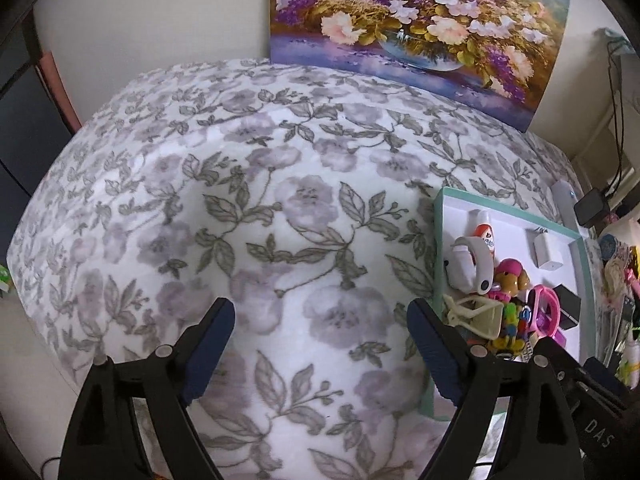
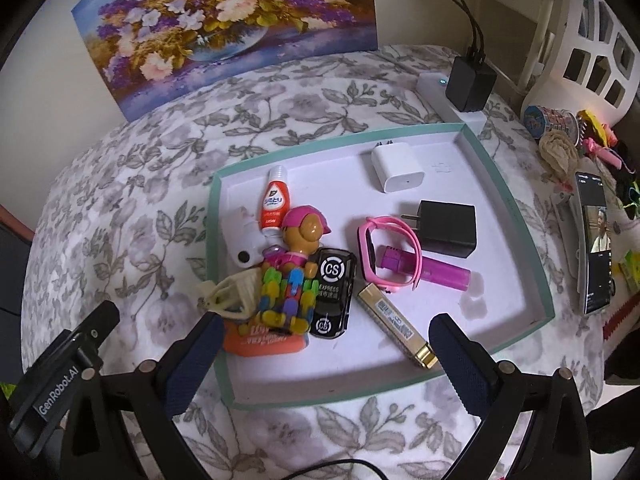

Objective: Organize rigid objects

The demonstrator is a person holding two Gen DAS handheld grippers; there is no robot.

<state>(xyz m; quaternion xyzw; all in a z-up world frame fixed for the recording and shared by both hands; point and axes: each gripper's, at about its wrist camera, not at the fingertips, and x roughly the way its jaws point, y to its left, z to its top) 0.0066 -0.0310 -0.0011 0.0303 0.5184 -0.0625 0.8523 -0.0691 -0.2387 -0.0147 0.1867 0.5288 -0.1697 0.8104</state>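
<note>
A shallow teal-rimmed white box [image 2: 516, 216] lies on the flowered cloth and holds the small objects. Inside are a white charger [image 2: 398, 170], a black charger [image 2: 450, 228], a pink watch [image 2: 394, 254], a purple tube [image 2: 444, 274], a gold memory stick [image 2: 396, 326], a black toy car [image 2: 332, 294], a bear figure [image 2: 298, 240], an orange-white bottle [image 2: 273, 204] and a cream clip [image 2: 232, 292]. My right gripper [image 2: 326, 348] hangs open over the box's near side, empty. My left gripper [image 1: 322, 330] stands open over bare cloth, left of the box [image 1: 438, 216].
A flower painting [image 2: 224, 24] leans on the wall behind. A white power strip with a black adapter [image 2: 470, 82] lies past the box. A lit phone [image 2: 596, 240] and a clutter of toys [image 2: 556, 136] sit to the right. The left gripper's body [image 2: 64, 384] shows beside the right one.
</note>
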